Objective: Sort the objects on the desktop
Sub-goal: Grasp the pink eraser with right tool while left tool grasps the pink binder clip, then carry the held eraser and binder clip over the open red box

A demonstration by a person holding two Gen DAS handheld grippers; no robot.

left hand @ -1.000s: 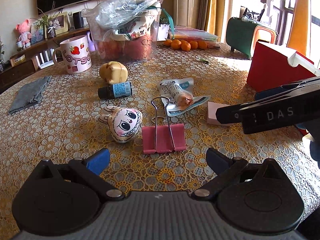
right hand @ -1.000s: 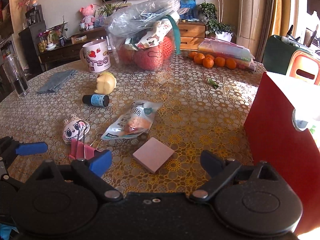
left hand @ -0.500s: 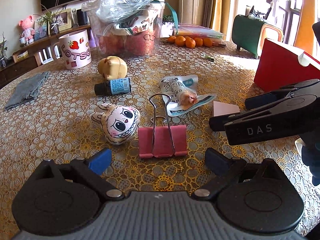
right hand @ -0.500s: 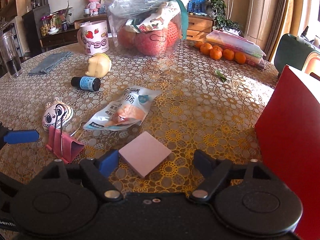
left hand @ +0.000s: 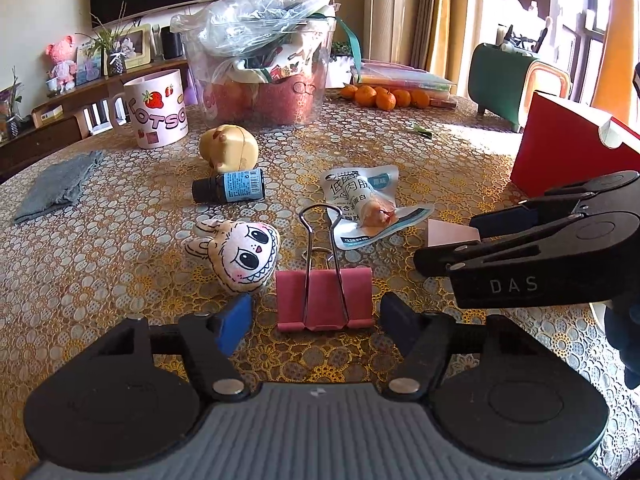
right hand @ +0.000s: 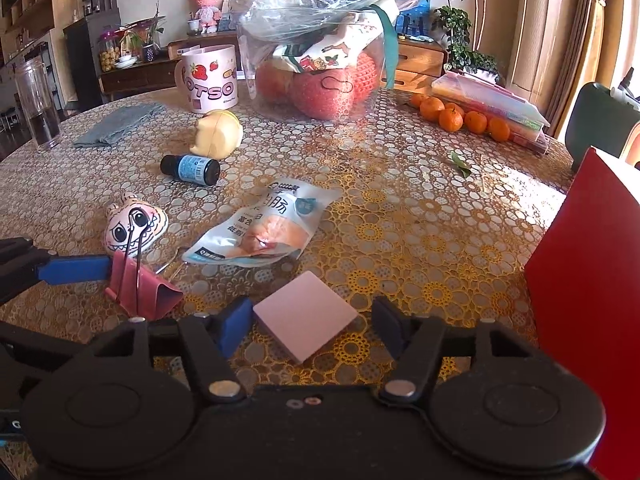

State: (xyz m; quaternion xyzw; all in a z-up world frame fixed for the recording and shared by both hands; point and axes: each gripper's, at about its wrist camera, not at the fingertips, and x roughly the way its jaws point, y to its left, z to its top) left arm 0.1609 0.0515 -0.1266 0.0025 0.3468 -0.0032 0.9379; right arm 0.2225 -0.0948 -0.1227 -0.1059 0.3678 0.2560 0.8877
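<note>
Two grippers work low over a round table (left hand: pixel 120 248) covered in gold floral lace. Between the closing jaws of the left gripper (left hand: pixel 314 322) lies a pink binder clip (left hand: pixel 325 300), pads not yet touching it. The right gripper (right hand: pixel 312 326), also closing, straddles a pink sticky-note pad (right hand: pixel 306 316), its blue pad at one corner. Just beyond the jaws lie a rabbit-faced plush (left hand: pixel 240 254) and a sausage packet (right hand: pixel 260 226) printed in Chinese; farther off, a dark labelled bottle (left hand: pixel 230 186), then a "LOTSO" strawberry mug (left hand: pixel 156 110). "DAS" marks the right gripper's side. Mandarins (right hand: pixel 460 116) lie far right, near curtains.
</note>
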